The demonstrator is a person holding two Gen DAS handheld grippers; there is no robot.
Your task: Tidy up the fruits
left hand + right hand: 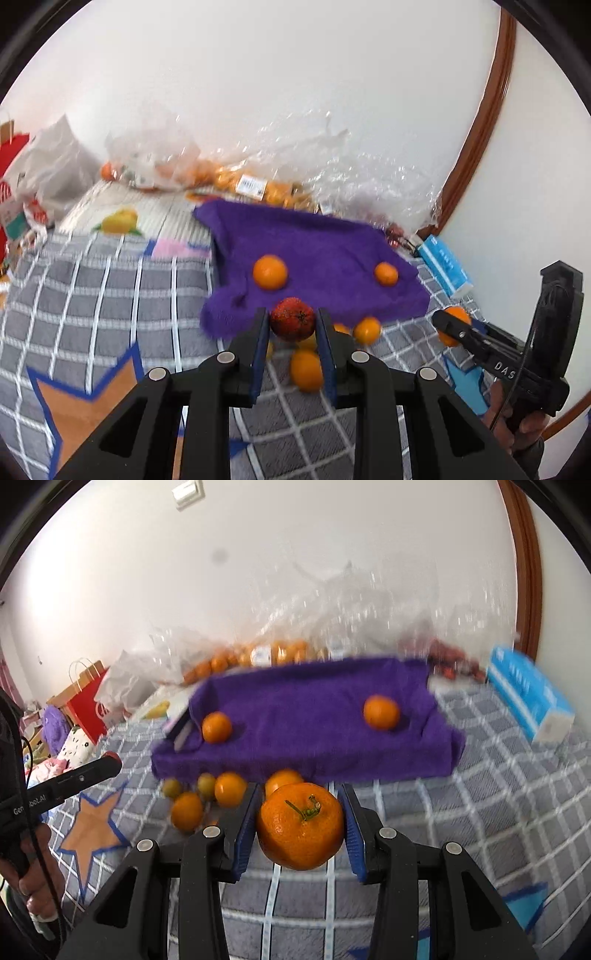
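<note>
Left claw (291,325) is clamped on a small red fruit (292,319); right claw (301,825) grips a stemmed orange (300,830). Both hang over the loose pile, purple towel (306,716) at 12 o'clock. Carry level, set each down in a clear spot away from the two oranges there. Bagged fruit at the wall is blurred; red fruit's type unclear.
</note>
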